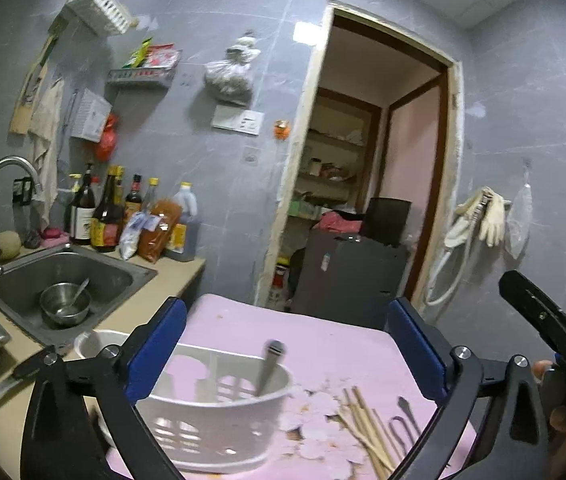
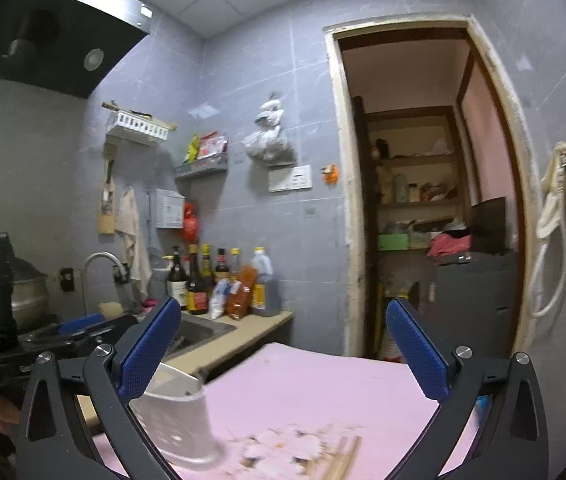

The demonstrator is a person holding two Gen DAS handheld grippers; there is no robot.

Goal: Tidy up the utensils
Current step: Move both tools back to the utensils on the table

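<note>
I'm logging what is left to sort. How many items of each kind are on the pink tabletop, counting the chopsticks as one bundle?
White holder: 1
Metal utensil standing in the holder: 1
Chopstick bundle: 1
Metal utensils lying beside the chopsticks: 2, as far as the blur allows
Total: 5

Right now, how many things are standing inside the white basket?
1. A metal utensil handle leans against the far rim of the white basket on the pink table. Smaller things could be hidden behind the basket's wall.
</note>
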